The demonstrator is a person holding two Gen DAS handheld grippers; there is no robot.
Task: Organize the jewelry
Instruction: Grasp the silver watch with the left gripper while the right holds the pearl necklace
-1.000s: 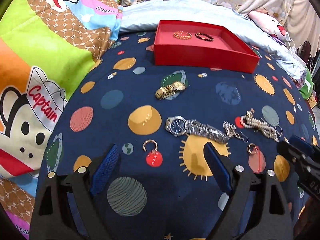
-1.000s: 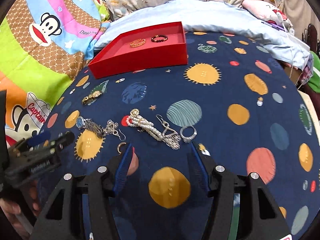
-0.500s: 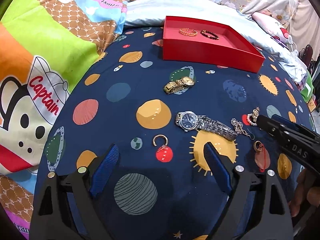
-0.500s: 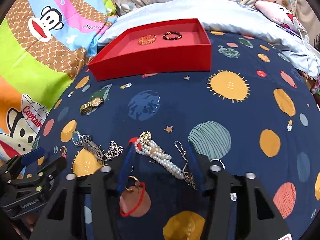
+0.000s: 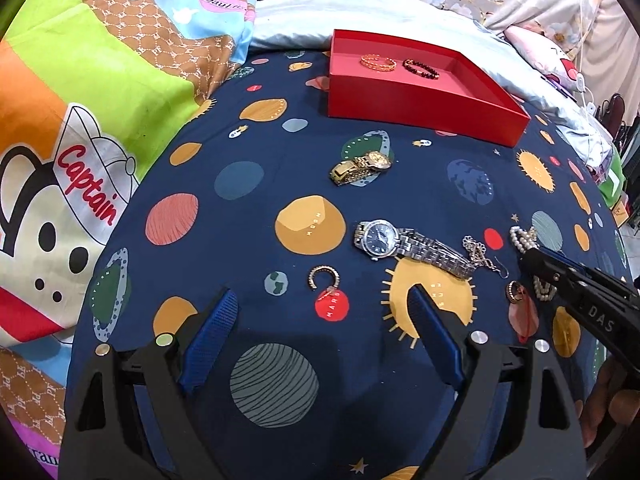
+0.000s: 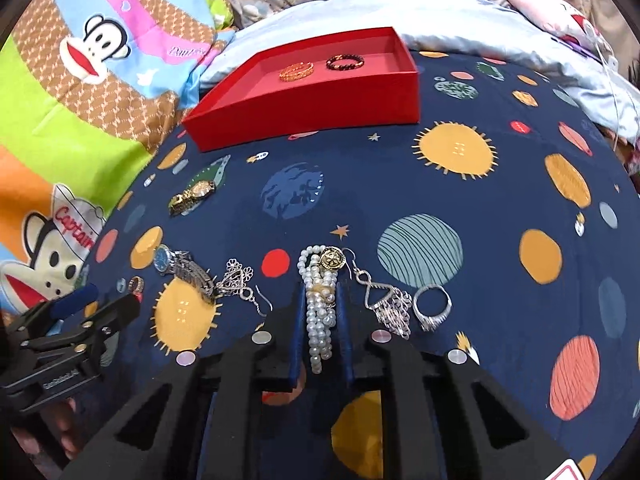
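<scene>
A red tray [image 5: 424, 98] at the back holds a gold bracelet [image 5: 378, 61] and a dark bead bracelet [image 5: 421, 69]. On the planet-print cloth lie a gold watch [image 5: 360, 167], a silver watch [image 5: 412, 245] and a small gold ring [image 5: 323, 277]. My left gripper [image 5: 320, 340] is open and empty, just short of the ring. My right gripper [image 6: 320, 312] has closed around a pearl bracelet [image 6: 318, 304] lying on the cloth. A silver earring [image 6: 386, 300] and a silver ring [image 6: 432, 306] lie to its right, another earring [image 6: 240, 280] to its left.
A cartoon monkey blanket [image 5: 80, 128] rises along the left. A pale blue pillow [image 6: 460, 20] lies behind the red tray [image 6: 304, 108]. The cloth curves down to the right edge [image 6: 600, 260].
My right gripper moved forward over the pearl bracelet and closed its fingers around it. My left gripper crept forward slightly and stayed open.
</scene>
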